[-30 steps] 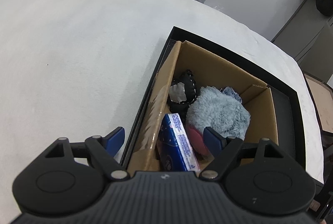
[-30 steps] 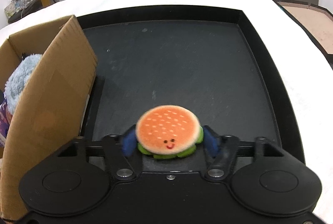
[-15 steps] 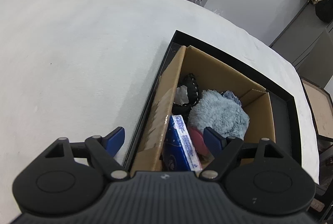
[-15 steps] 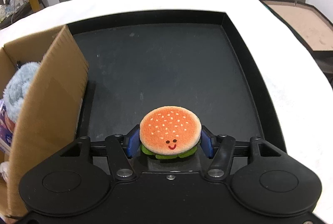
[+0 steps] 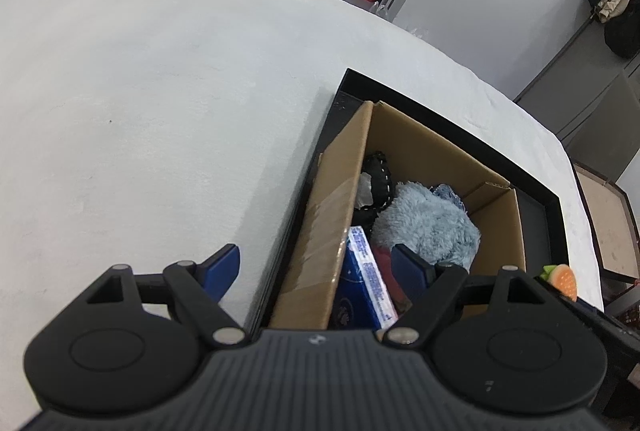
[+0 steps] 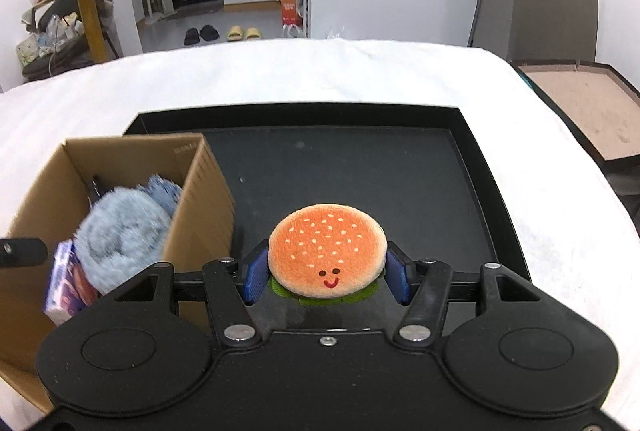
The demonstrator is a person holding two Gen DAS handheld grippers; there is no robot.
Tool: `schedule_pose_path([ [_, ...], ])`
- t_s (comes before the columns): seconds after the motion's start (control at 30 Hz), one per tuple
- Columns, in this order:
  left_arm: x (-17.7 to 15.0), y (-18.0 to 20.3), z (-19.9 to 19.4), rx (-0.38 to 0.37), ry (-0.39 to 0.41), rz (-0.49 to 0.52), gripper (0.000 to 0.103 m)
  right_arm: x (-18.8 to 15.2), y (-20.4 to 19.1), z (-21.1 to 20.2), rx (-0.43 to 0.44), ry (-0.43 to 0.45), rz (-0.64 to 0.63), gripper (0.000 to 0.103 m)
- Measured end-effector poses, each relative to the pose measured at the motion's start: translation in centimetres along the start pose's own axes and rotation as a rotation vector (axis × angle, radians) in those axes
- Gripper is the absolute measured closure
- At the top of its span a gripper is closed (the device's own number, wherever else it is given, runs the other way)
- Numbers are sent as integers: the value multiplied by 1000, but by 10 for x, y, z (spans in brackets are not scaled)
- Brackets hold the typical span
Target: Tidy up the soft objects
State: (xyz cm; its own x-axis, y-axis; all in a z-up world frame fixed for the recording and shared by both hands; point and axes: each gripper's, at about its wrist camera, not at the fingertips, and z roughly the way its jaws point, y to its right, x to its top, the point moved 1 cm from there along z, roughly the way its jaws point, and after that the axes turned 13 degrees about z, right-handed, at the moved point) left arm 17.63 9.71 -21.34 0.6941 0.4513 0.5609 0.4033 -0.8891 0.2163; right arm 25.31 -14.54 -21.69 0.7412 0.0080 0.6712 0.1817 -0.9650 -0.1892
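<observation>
Left wrist view: the left gripper [image 5: 316, 269] stands wide open and empty, straddling the near wall of the cardboard box [image 5: 320, 231]. Only here do the box's deeper contents show, among them a blue packet [image 5: 366, 281].

Right wrist view: the right gripper [image 6: 326, 277] clamps the burger toy [image 6: 326, 251] above the black tray [image 6: 360, 171], right of the box. Risk: the soft toy may squeeze out of the pads, or catch the box wall, which leaves it outside.

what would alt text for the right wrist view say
The right gripper holds a smiling plush hamburger above a black tray. At left, a cardboard box in the tray holds a fluffy blue plush.
</observation>
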Motion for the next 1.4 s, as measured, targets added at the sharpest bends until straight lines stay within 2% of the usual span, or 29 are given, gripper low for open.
schedule_pose_path([
  [0.5,-3,-16,-7,-19,16,-34,22,10,-24,-15,76,15,11,46],
  [1.07,-4,-29,-11,-20,21,-65,22,3,-41,-16,86,1,-24,45],
  [1.4,-4,-26,-12,-19,16,-50,22,-1,-34,-17,94,-5,-13,45],
])
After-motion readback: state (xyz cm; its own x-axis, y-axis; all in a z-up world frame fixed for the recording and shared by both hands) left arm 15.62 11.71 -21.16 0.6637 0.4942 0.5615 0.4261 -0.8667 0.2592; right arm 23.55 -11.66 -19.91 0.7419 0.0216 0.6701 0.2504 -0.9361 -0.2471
